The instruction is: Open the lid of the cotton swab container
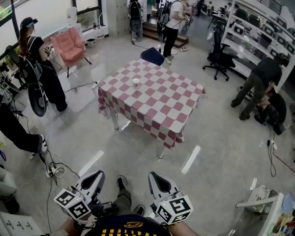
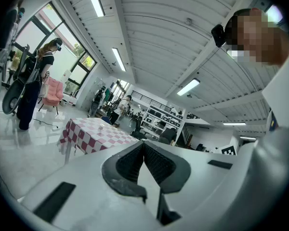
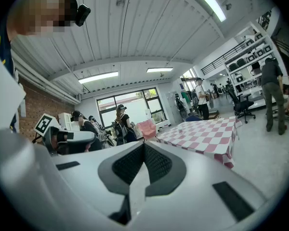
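Note:
A small clear cotton swab container [image 1: 135, 82] stands on the red-and-white checked table [image 1: 157, 104], far ahead of me; it also shows as a tiny speck [image 2: 100, 127] in the left gripper view. My left gripper [image 1: 95, 180] and right gripper [image 1: 160, 181] are held low by my body, well short of the table. Both point upward and forward, with jaws closed together and nothing between them, as the left gripper [image 2: 144, 145] and right gripper [image 3: 144, 146] views show. The table [image 3: 207, 136] lies in the distance in the right gripper view.
Grey floor lies between me and the table. A pink armchair [image 1: 69, 45] stands back left, a blue chair [image 1: 153, 56] behind the table, an office chair [image 1: 219, 58] at right. Several people stand around the room. Cables [image 1: 56, 168] run across the floor at left.

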A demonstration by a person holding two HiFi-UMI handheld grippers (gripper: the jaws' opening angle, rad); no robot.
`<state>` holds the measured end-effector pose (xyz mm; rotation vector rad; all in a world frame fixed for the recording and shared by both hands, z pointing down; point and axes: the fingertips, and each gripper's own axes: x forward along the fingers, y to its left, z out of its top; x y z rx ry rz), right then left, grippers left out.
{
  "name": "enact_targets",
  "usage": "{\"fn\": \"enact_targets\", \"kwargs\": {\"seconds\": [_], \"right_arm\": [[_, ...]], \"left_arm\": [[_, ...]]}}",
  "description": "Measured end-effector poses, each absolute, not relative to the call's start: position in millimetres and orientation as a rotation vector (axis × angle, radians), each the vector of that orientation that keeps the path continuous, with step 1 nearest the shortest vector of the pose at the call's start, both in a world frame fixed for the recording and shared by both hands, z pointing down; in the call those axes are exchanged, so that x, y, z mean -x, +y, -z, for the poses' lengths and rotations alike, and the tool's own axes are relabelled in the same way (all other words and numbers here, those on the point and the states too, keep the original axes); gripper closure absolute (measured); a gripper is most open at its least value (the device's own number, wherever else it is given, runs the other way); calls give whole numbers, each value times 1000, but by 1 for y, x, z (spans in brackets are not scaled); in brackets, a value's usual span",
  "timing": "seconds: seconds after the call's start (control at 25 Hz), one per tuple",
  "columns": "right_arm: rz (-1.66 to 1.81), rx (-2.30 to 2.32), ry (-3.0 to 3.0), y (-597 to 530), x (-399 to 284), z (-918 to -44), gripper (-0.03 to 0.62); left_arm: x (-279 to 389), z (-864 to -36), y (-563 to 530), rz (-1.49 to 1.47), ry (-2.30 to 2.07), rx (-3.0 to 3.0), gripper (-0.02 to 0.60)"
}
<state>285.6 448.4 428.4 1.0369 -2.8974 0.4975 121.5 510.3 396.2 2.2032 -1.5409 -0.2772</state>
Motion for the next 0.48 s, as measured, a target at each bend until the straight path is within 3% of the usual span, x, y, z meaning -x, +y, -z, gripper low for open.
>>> {"fn": "enact_targets", "kwargs": {"seconds": [0.48], "right_arm": [[-578, -1075, -2887, 431, -278, -431, 583]], "left_arm": [[-112, -394, 492, 271, -1540, -2207, 578]]}}
